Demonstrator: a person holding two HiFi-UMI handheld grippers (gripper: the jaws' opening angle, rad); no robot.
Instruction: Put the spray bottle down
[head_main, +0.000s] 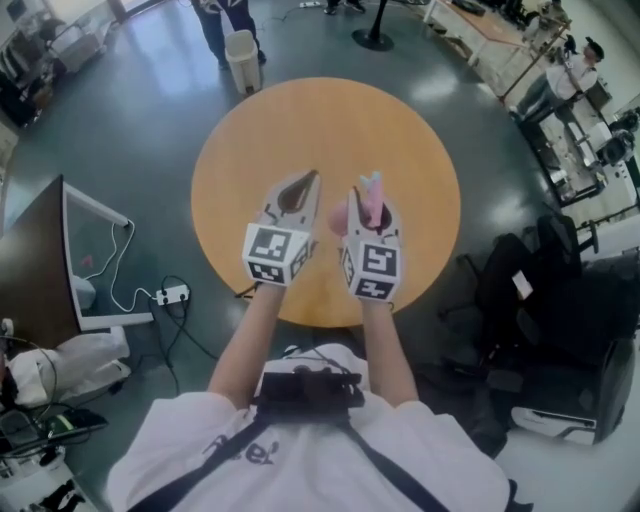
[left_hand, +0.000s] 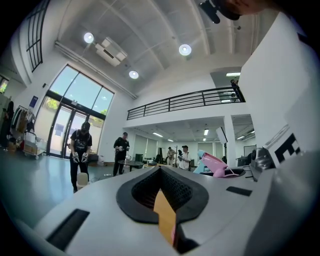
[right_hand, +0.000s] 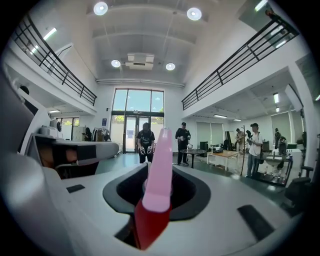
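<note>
Right gripper view shows your right gripper (right_hand: 158, 172) pinching a smooth pink spray bottle (right_hand: 159, 165) (its tip is pale blue). You hold it over the round wooden table (head_main: 260, 130). Your left gripper (head_main: 311, 182) holds nothing, and its jaws seem to be closed together. The floor (head_main: 150, 90) is shiny and grey.

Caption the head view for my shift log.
Right tongs grip a pink spray bottle over the round wooden table, empty left tongs alongside.
</note>
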